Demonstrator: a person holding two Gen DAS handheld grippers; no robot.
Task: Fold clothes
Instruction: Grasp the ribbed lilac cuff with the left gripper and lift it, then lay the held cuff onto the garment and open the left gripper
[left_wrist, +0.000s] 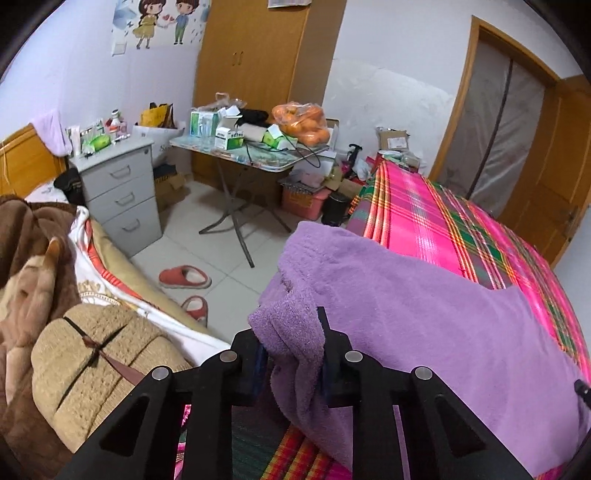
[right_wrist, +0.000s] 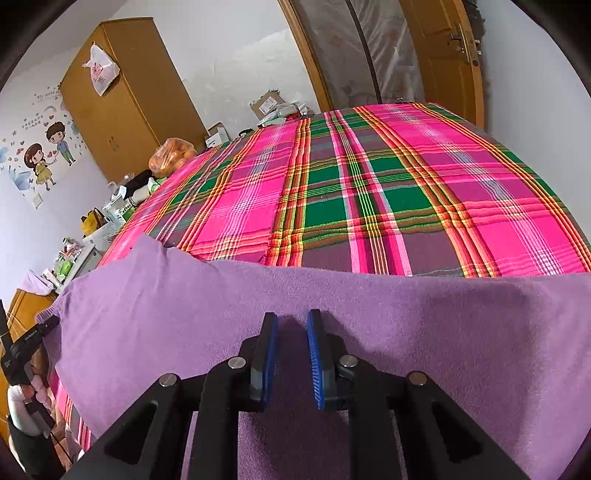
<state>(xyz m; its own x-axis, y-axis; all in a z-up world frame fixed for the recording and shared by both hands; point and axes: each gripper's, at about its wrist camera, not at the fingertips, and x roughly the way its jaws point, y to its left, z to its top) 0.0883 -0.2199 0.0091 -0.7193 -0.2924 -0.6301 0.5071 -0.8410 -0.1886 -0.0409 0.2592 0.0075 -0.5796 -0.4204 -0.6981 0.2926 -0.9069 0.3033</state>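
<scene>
Purple towel (left_wrist: 424, 314) is bunching between the left tongs (left_wrist: 291, 354), which are clamping its near corner just off the plaid bed cover (right_wrist: 369, 184). Right tongs (right_wrist: 291, 354) are hovering with jaws apart over the flat middle, gripping nothing. Judging: pin the middle, carry the corner across level, align edges before letting go.

Fleecy garment (right_wrist: 295, 295) plain purple; bed cover (right_wrist: 369, 184) loud pink-and-green plaid with yellow and red lines; right tongs (right_wrist: 291, 332) black with blue pads (right_wrist: 317, 365); slippers (left_wrist: 184, 277) red.
</scene>
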